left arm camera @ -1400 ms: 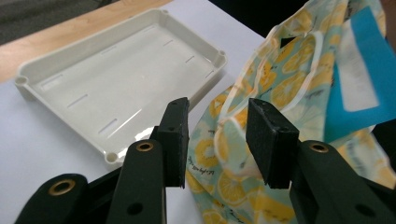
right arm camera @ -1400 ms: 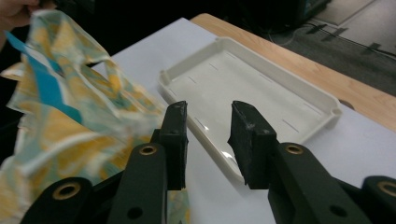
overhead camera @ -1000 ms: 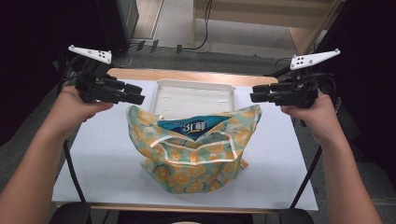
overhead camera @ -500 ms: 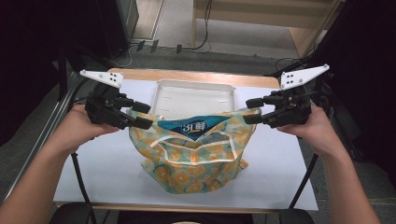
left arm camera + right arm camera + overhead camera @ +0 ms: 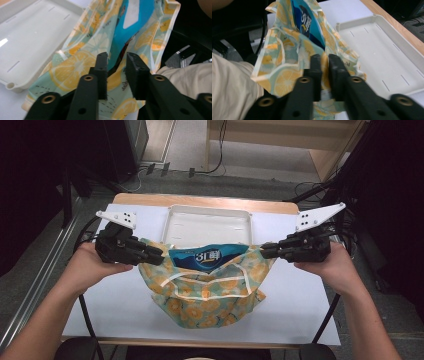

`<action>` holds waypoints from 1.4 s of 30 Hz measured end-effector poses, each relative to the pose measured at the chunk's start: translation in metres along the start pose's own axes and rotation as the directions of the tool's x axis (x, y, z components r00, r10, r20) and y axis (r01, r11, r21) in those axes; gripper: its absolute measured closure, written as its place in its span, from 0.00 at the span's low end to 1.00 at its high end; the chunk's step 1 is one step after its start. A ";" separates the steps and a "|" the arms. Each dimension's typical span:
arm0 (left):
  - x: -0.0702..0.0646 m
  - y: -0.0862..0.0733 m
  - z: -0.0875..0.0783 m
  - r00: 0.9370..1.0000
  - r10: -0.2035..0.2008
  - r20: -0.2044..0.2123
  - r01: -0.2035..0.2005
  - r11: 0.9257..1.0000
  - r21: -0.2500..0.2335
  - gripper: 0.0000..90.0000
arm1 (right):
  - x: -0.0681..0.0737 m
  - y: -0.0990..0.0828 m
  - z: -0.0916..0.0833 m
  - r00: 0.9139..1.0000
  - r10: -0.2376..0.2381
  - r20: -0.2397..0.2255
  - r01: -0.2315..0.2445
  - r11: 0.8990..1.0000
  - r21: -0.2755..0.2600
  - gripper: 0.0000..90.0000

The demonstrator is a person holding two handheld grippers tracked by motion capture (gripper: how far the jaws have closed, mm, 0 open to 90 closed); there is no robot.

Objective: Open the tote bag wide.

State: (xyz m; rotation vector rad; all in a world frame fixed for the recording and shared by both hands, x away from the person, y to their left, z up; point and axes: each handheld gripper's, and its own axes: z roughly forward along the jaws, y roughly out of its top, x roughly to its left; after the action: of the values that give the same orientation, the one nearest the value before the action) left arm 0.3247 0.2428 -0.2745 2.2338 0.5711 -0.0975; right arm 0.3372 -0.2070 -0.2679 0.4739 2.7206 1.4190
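Note:
A lemon-print cloth bag [image 5: 210, 290] lies on the white table with a blue packet [image 5: 207, 256] sticking out of its mouth. My left gripper [image 5: 159, 259] sits at the bag's top left corner. Its jaws have just been closing, and in the left gripper view the gripper [image 5: 117, 56] still shows a gap, with the bag's rim [image 5: 75, 67] running through it. My right gripper [image 5: 265, 251] is at the top right corner. Its jaws have just closed, and in the right gripper view the gripper [image 5: 324, 57] pinches the bag's fabric [image 5: 284, 75] between the pads.
A shallow white tray [image 5: 210, 222] stands just behind the bag, holding nothing. The table's wooden far edge [image 5: 200, 200] runs behind the tray. Cables lie on the floor beyond it. A dark cabinet [image 5: 120, 145] stands at the far left.
Both grippers came inward and down onto the bag's top corners. The right jaws went from open to shut on the fabric. The left jaws narrowed around the rim.

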 end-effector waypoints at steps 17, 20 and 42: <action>-0.021 -0.002 -0.005 0.998 0.056 0.024 -0.054 0.997 -0.050 0.77 | 0.027 -0.008 -0.013 0.999 -0.032 0.027 0.032 0.999 -0.003 1.00; -0.019 -0.002 0.000 0.997 0.067 0.042 -0.065 0.997 -0.038 0.58 | 0.026 -0.008 -0.012 0.999 -0.030 0.025 0.030 1.000 -0.001 1.00; 0.002 -0.010 0.032 0.992 0.103 0.072 -0.107 0.993 0.042 0.43 | 0.017 -0.014 -0.002 1.000 0.004 0.000 -0.004 0.999 -0.033 1.00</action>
State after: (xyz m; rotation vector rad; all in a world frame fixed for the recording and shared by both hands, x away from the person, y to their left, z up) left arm 0.3254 0.2258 -0.3036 2.2909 0.4164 -0.1357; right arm 0.3172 -0.2115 -0.2764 0.4785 2.6930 1.4629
